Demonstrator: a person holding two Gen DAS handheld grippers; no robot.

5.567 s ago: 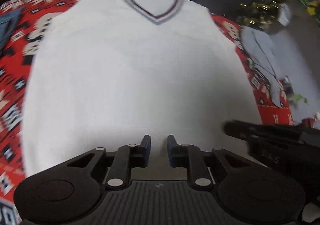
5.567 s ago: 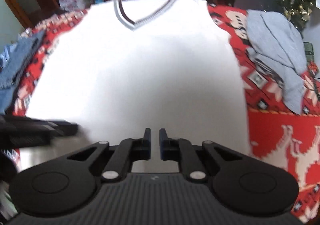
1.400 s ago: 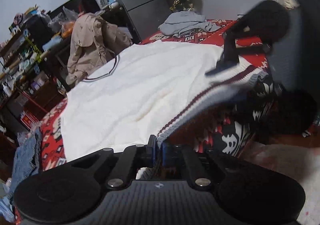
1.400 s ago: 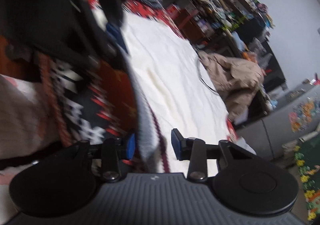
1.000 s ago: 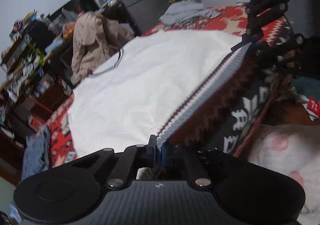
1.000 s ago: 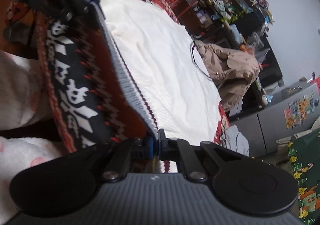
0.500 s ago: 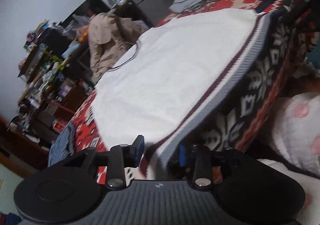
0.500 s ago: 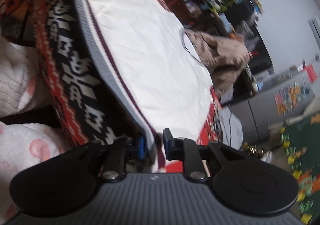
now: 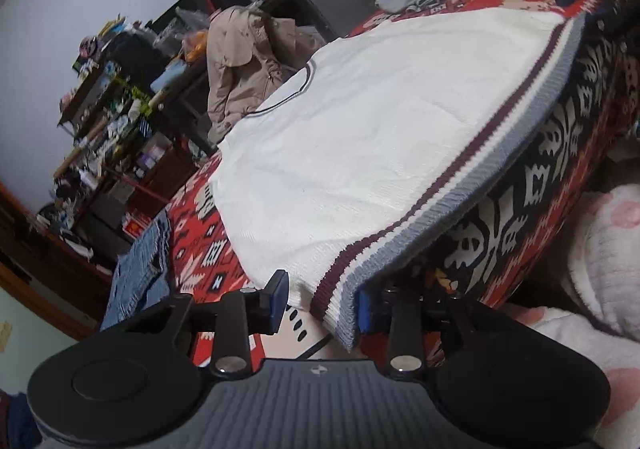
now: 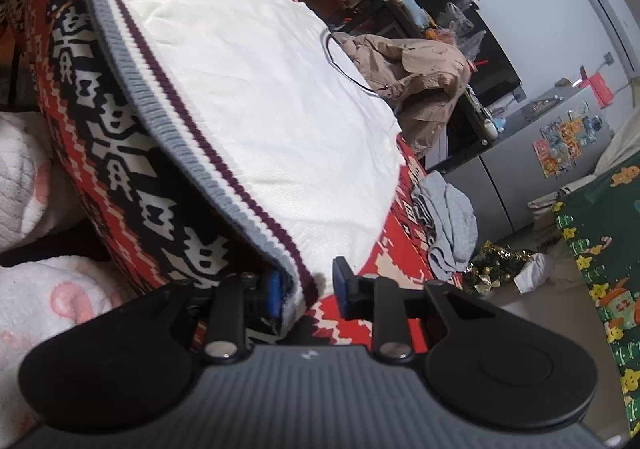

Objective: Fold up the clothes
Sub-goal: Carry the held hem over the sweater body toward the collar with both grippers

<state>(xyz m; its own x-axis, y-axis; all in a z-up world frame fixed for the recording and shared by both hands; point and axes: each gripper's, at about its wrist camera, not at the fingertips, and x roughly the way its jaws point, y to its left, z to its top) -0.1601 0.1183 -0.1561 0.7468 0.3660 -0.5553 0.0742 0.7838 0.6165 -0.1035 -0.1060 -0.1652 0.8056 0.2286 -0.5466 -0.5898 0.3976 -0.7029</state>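
Since a second ago both pairs of jaws have parted: then each clamped a corner of the hem, now each stands narrowly apart with the knit loose between. Compared with the earliest frames, both tools have dropped from above the garment to the near edge of the bed.

White sleeveless sweater (image 9: 380, 137) lies flat on the red patterned blanket (image 9: 208, 241), neckline (image 9: 308, 77) at the far end toward the beige coat (image 9: 244, 61), striped hem (image 9: 472, 185) at the near end, overhanging the bed edge.

Left gripper (image 9: 320, 299): jaws closing at this moment, a modest gap; the hem's left corner hangs between them, against the right-hand pad, clear of the other. Not clamped.

Right gripper (image 10: 306, 291): jaws opening, similar gap; the hem's right corner sits against the left-hand pad, the other pad clear.

Key relation: the hem runs crosswise from one gripper to the other, each tool at its own corner, neither nearer. The sweater's long axis runs straight away from both tools, hem to neckline. Judgement: any lengthwise fold must carry the hem forward along that axis, both hands together, and needs a firm bite on both corners first.

Grey garment (image 10: 452, 225) lies on the blanket beyond the right side, denim (image 9: 136, 273) off the left; both well apart from the sweater
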